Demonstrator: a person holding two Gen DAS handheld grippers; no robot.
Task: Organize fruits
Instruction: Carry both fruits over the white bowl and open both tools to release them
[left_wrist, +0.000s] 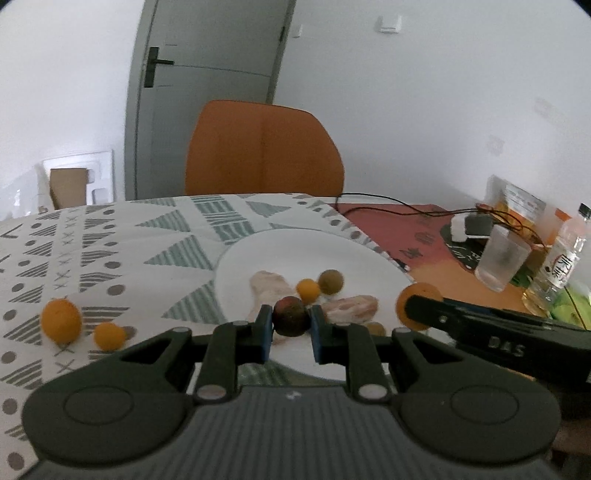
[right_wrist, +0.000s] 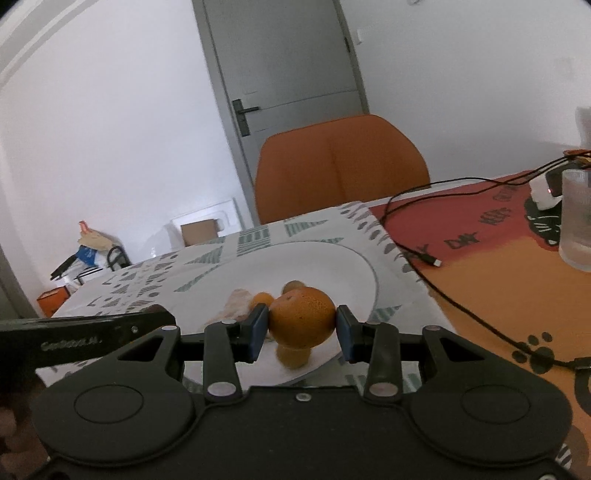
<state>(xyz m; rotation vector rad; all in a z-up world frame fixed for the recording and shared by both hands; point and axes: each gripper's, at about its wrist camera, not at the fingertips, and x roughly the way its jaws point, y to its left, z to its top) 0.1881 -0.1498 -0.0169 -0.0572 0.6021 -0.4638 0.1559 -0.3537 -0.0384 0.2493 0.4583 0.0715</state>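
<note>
My left gripper (left_wrist: 290, 332) is shut on a small dark reddish-brown round fruit (left_wrist: 290, 315), held over the near part of a white plate (left_wrist: 258, 251). On the plate lie a small orange fruit (left_wrist: 308, 290), an olive-brown fruit (left_wrist: 330, 281) and pale lumpy pieces (left_wrist: 267, 286). My right gripper (right_wrist: 302, 330) is shut on an orange (right_wrist: 302, 317), both pads at its sides, above the plate's (right_wrist: 332, 266) near rim and a blurred small yellow fruit (right_wrist: 293, 356). That orange (left_wrist: 406, 295) also shows at the plate's right edge. Two orange fruits (left_wrist: 61, 321) (left_wrist: 109, 336) lie on the tablecloth to the left.
A patterned tablecloth (left_wrist: 110, 240) covers the table, with a red-orange mat (right_wrist: 517, 277) on its right. On the mat are a frosted glass (right_wrist: 576, 221), a bottle (left_wrist: 561, 266), black cables (right_wrist: 424, 236) and a charger. An orange chair (left_wrist: 264, 147) stands behind the table.
</note>
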